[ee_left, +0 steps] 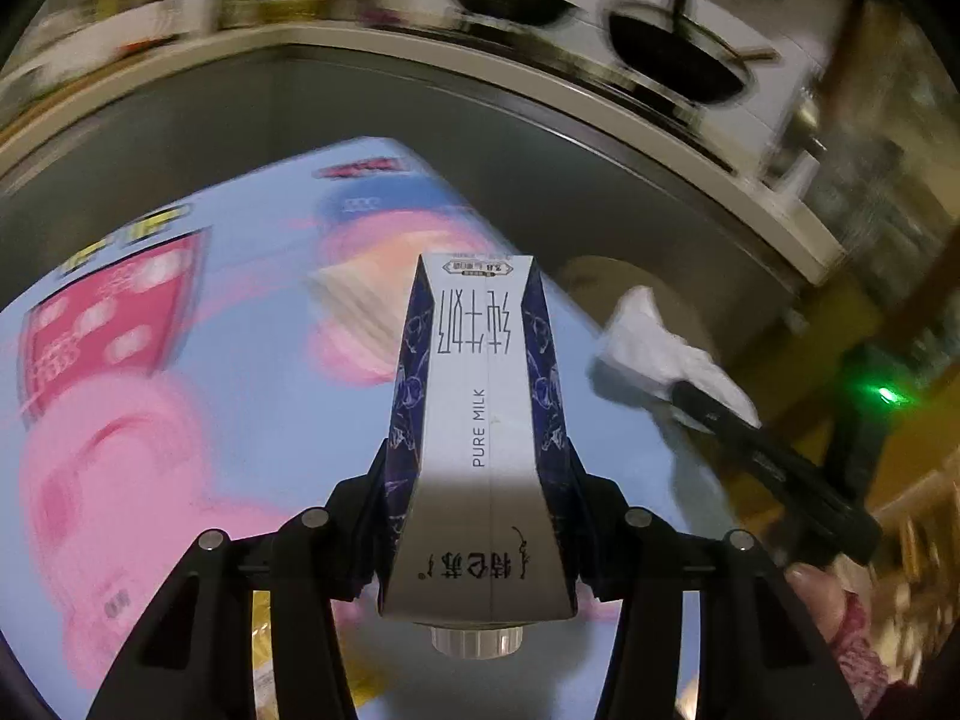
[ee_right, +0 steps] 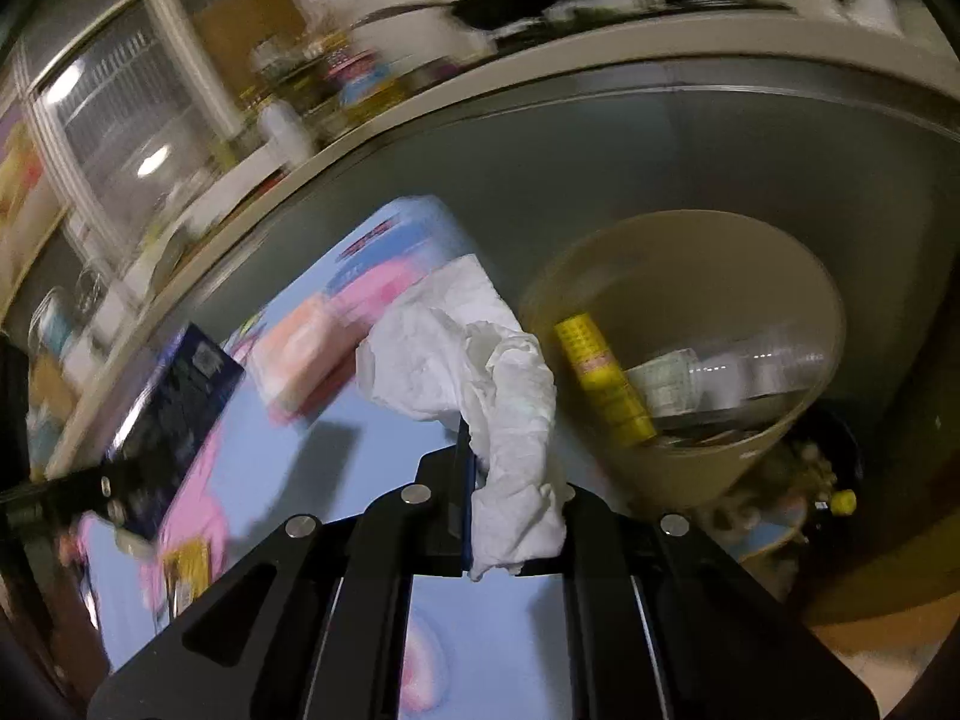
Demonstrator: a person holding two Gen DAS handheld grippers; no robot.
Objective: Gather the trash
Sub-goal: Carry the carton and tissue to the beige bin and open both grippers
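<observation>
My left gripper [ee_left: 477, 480] is shut on a white and dark-blue milk carton [ee_left: 480, 408] marked PURE MILK, its cap end toward the camera, held above a blue and pink printed box [ee_left: 180, 360]. The right gripper [ee_right: 516, 480] is shut on a crumpled white tissue [ee_right: 468, 360] that hangs out ahead of the fingers, just left of a beige trash bin [ee_right: 798, 420]. The bin holds a yellow tube [ee_right: 600, 384] and clear plastic pieces. In the left wrist view the tissue [ee_left: 660, 348] and the right gripper [ee_left: 678, 393] show at right. The carton [ee_right: 174, 420] shows at left in the right wrist view.
A dark grey cabinet front [ee_left: 240, 120] runs behind the box under a pale counter edge [ee_left: 600, 66]. Black pans [ee_left: 672, 54] sit on the stove above. Small toys and a yellow piece [ee_right: 840, 501] lie on the floor beside the bin.
</observation>
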